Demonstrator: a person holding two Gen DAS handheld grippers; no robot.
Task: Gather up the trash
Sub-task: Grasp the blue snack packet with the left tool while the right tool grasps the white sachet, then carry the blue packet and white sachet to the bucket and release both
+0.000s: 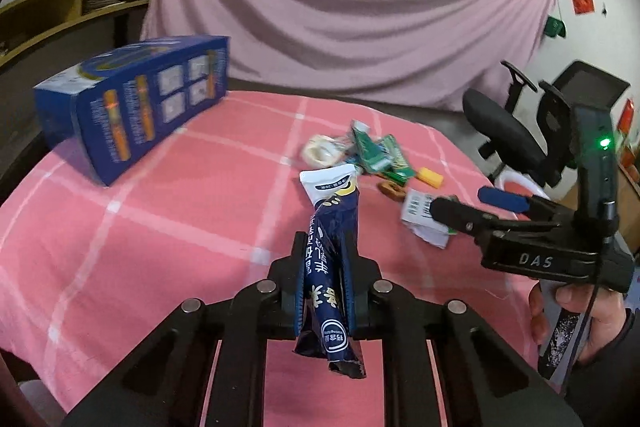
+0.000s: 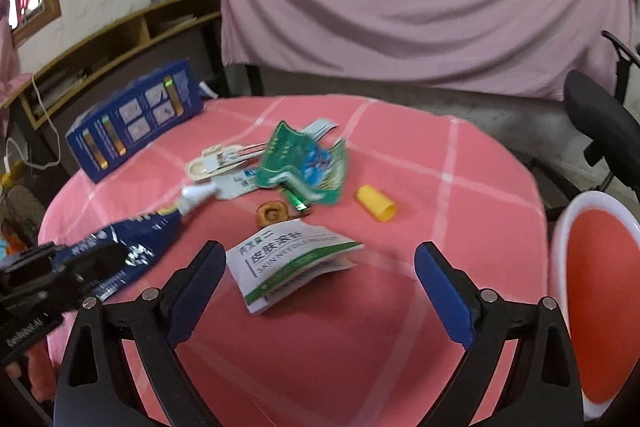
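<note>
My left gripper (image 1: 325, 243) is shut on a dark blue snack wrapper (image 1: 334, 211) with a white end, which sticks out ahead of the pads over the pink checked tablecloth (image 1: 140, 247). The right wrist view shows this wrapper (image 2: 136, 243) at the left, in the left gripper (image 2: 86, 263). My right gripper (image 2: 320, 255) is open above a white-and-green paper packet (image 2: 288, 263), which lies flat between the fingers' lines without touching the pads. In the left wrist view the right gripper (image 1: 464, 201) hovers over that packet (image 1: 420, 217). Further back lie green wrappers (image 2: 304, 163), a yellow cap (image 2: 376, 203) and a brown ring (image 2: 272, 213).
A large blue box (image 1: 132, 103) lies at the table's back left. A cream-white plastic piece (image 2: 208, 165) lies beside the green wrappers. A white bin with a red inside (image 2: 600, 307) stands off the right edge. A black office chair (image 2: 600, 115) is behind it.
</note>
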